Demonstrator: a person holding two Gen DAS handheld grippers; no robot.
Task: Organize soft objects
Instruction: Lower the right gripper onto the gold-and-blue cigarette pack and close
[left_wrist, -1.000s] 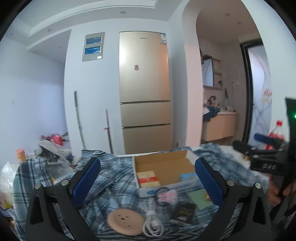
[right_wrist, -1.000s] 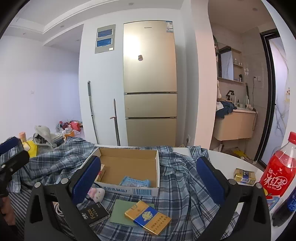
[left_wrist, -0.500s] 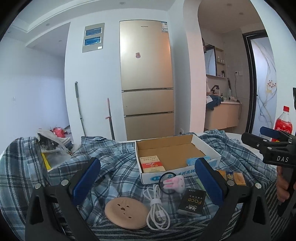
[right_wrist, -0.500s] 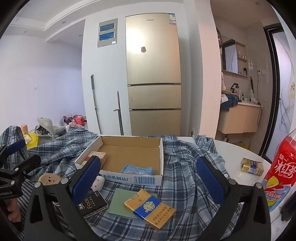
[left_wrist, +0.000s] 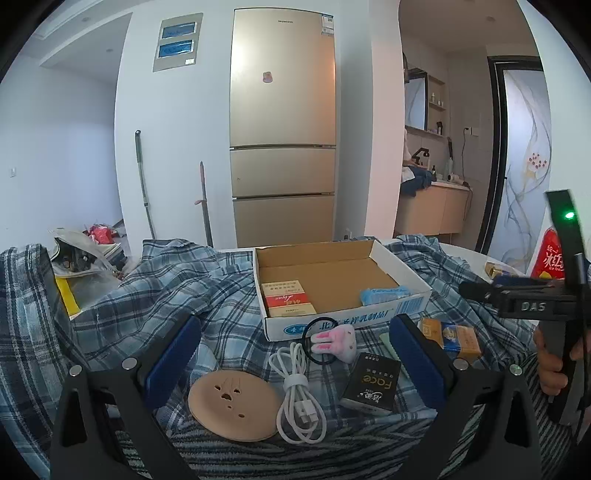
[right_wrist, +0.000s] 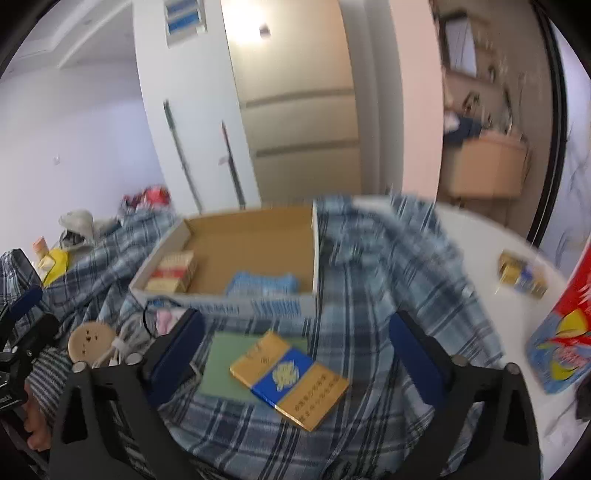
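Your left gripper (left_wrist: 293, 360) hovers with its jaws spread wide and nothing between them, above the near edge of the desk (right_wrist: 476, 236), which is draped in a blue plaid shirt (left_wrist: 155, 295). Below it lie a tan round pad (left_wrist: 234, 404), a coiled white cable (left_wrist: 297, 393) just to its right, and a black box (left_wrist: 373, 380) beyond that. The pink and white bunny hair tie (left_wrist: 332, 341) rests on the shirt, touching the front wall of the open cardboard box (left_wrist: 347, 321). Inside that box, a red and cream pack (left_wrist: 286, 299) sits in the near left corner, and a blue tissue pack (left_wrist: 384, 295) lies against the near wall toward the right.

Your right gripper (right_wrist: 295, 356) is also released, jaws wide apart and holding nothing, over a gold and blue cigarette pack (right_wrist: 290, 378) that overlaps a green card (right_wrist: 225, 369) on the shirt. This view is smeared, so finer detail is hard to read. Out at the right edge of the desk stand a red drink bottle (right_wrist: 565, 332) and a small gold pack (right_wrist: 522, 273), well apart from the box.
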